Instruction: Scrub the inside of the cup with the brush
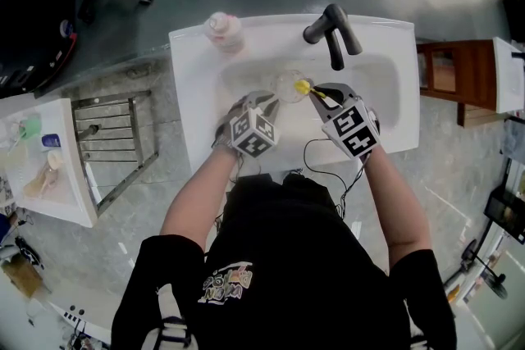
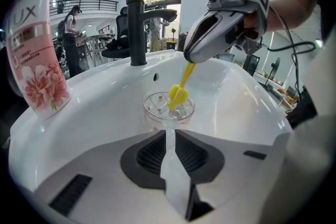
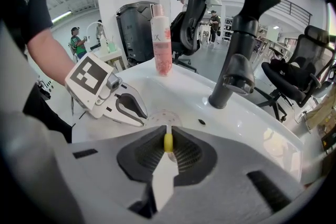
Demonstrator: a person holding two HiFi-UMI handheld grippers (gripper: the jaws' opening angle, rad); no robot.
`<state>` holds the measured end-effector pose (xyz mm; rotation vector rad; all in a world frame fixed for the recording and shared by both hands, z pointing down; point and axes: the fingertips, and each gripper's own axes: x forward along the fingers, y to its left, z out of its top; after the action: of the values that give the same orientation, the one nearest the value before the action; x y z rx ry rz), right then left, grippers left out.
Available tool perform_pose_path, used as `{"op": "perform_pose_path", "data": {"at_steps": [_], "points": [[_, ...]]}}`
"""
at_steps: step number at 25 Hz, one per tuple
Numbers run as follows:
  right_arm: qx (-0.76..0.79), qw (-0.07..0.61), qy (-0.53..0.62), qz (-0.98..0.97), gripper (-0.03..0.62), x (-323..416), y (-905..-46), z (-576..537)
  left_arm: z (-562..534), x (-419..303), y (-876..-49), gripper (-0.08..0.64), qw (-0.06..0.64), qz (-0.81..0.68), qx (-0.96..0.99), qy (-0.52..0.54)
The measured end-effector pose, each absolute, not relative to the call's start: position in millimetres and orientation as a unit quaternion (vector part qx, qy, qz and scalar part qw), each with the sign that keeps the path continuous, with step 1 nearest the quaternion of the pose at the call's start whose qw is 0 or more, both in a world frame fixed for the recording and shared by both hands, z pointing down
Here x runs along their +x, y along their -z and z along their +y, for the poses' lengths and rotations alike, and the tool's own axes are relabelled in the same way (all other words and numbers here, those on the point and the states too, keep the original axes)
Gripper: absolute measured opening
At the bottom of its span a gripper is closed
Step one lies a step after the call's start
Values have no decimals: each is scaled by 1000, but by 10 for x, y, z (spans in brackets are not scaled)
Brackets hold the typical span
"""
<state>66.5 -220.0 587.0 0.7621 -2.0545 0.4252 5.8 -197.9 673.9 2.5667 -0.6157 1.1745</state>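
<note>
the white sink (image 1: 385, 94) fills the middle of the scene, with the black faucet (image 1: 332, 29) at its back edge and a pink soap bottle (image 1: 223, 30) on the rim at the back left. both grippers meet over the basin, just in front of the spout.

the left gripper (image 1: 264, 104) has its jaws nearly together, seemingly pinched on the near wall of the clear cup (image 2: 169, 107), which stands upright with its mouth up, straight ahead of those jaws. the right gripper (image 3: 168, 136) is clamped on the yellow handle of the brush (image 2: 178, 94).

what the scrubbing turns on: the brush's long axis slants down and leftward from the right jaws into the cup's mouth, and its yellow head sits inside the cup, low down near the bottom. the cup lies just beyond the right jaw tips, so the right hand looks set to work the brush along that slant or twist it, while the left only has to steady the cup.
</note>
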Motion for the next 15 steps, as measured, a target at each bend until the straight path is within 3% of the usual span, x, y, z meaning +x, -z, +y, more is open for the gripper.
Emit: {"op": "perform_pose_path", "data": {"at_steps": [15], "points": [[275,407,-228,-841,37,354,-5978,-2021,-1976,62,-6758,49,129,-209,881,-405]]}}
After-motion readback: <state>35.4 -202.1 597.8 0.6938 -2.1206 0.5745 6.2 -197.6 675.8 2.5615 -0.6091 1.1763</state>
